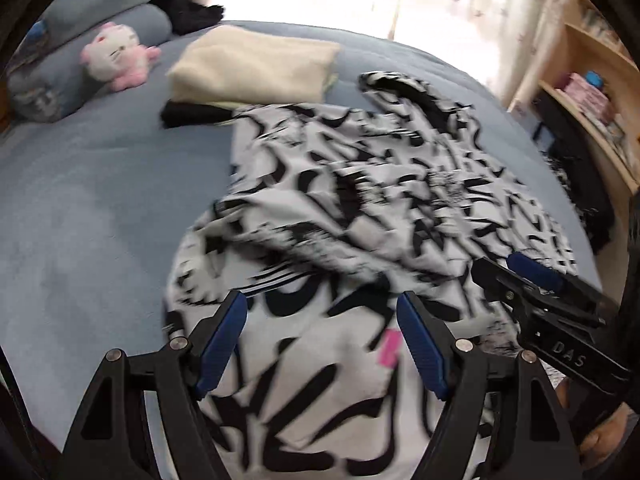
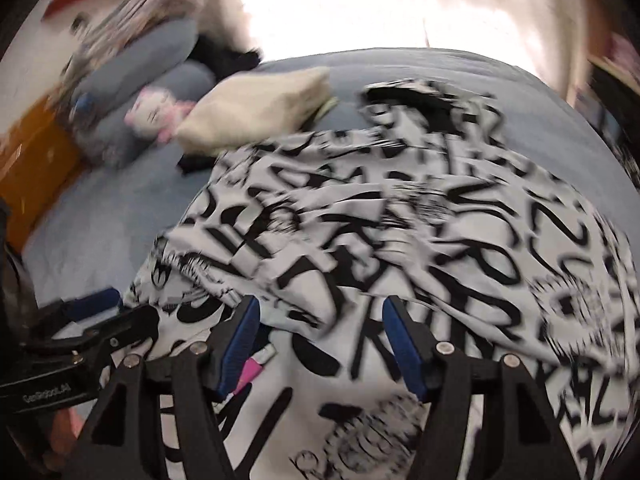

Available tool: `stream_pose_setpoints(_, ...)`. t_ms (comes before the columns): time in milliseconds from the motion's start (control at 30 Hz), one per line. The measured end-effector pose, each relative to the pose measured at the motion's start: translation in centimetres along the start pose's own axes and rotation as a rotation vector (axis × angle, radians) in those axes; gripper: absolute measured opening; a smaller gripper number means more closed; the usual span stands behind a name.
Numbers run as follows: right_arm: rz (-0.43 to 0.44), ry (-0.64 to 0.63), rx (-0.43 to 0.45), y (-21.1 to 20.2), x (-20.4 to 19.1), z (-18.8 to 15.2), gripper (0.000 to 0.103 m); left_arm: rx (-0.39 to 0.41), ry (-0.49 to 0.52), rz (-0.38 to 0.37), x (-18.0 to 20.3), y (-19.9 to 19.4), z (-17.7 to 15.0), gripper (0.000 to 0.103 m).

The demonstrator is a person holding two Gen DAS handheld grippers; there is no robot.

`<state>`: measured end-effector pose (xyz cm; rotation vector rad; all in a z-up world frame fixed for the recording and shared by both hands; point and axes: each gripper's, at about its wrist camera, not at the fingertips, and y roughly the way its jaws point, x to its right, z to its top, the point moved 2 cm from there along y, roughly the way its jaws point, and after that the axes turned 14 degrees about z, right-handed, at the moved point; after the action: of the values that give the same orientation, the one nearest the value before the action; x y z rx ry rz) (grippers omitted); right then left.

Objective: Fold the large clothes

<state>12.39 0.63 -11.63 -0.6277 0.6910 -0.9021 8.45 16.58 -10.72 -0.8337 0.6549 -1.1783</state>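
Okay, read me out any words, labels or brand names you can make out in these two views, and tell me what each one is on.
"DAS": white letters on the black body of the right gripper, seen from the left wrist view.
White lettering on the black body of the left gripper, seen from the right wrist view: too small and blurred to read.
Black print all over the white garment: letter-like shapes, too blurred to read as words.
Pink tag on the garment: no readable text.

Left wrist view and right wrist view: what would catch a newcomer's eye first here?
The black-and-white printed garment lies rumpled across the blue bed, filling the middle. Both grippers, left and right, stand open over its near edge. Farther back lie a folded cream cloth and a pink plush cat.
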Motion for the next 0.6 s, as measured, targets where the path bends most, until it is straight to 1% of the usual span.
stream_pose_setpoints(67, -0.03, -0.065, -0.062, 2.2, -0.8, 0.1, 0.064, -0.01, -0.015, 0.03, -1.2, 0.5, -0.2, 0.076)
stream_pose_setpoints(133, -0.072, -0.114, -0.116, 4.3, -1.1, 0.0, 0.064, -0.019, -0.03, 0.027, -2.1, 0.9, -0.4, 0.076)
stream_pose_setpoints(233, -0.134, -0.14, -0.165, 6.6, -0.7, -0.4, 0.064, -0.023, -0.045, 0.01, -2.9, 1.5, -0.3, 0.076)
stream_pose_setpoints(333, -0.194, -0.16, -0.19, 8.3, -0.4, -0.2, 0.063, -0.027, -0.052, 0.003, -3.1, 2.0, -0.3, 0.076)
stream_pose_setpoints(400, -0.189, -0.163, -0.189, 8.7, -0.5, 0.3, 0.036, -0.035, -0.058, -0.001, -3.1, 2.2, -0.3, 0.076)
stream_pose_setpoints(433, -0.187, -0.18, -0.194, 8.8, -1.0, 0.8, 0.014, -0.039, -0.063, -0.004, -3.1, 2.4, -0.3, 0.076)
stream_pose_setpoints(467, -0.197, -0.2, -0.186, 8.7, -1.4, 1.2, 0.01, -0.041, -0.067, -0.01, -3.2, 2.5, -0.3, 0.076)
stream_pose_setpoints(500, -0.2, -0.224, -0.153, 8.1, -2.1, 2.0, 0.01, -0.04, -0.069, -0.012, -3.3, 2.4, -0.4, 0.076)
stream_pose_setpoints(533, -0.19, -0.241, -0.121, 7.4, -2.6, 2.8, 0.007, -0.037, -0.069, -0.013, -3.3, 2.3, -0.4, 0.076)
stream_pose_setpoints(600, -0.144, -0.25, -0.028, 4.9, -3.6, 4.7, 0.007, -0.026, -0.067, -0.01, -3.4, 2.1, -0.4, 0.076)
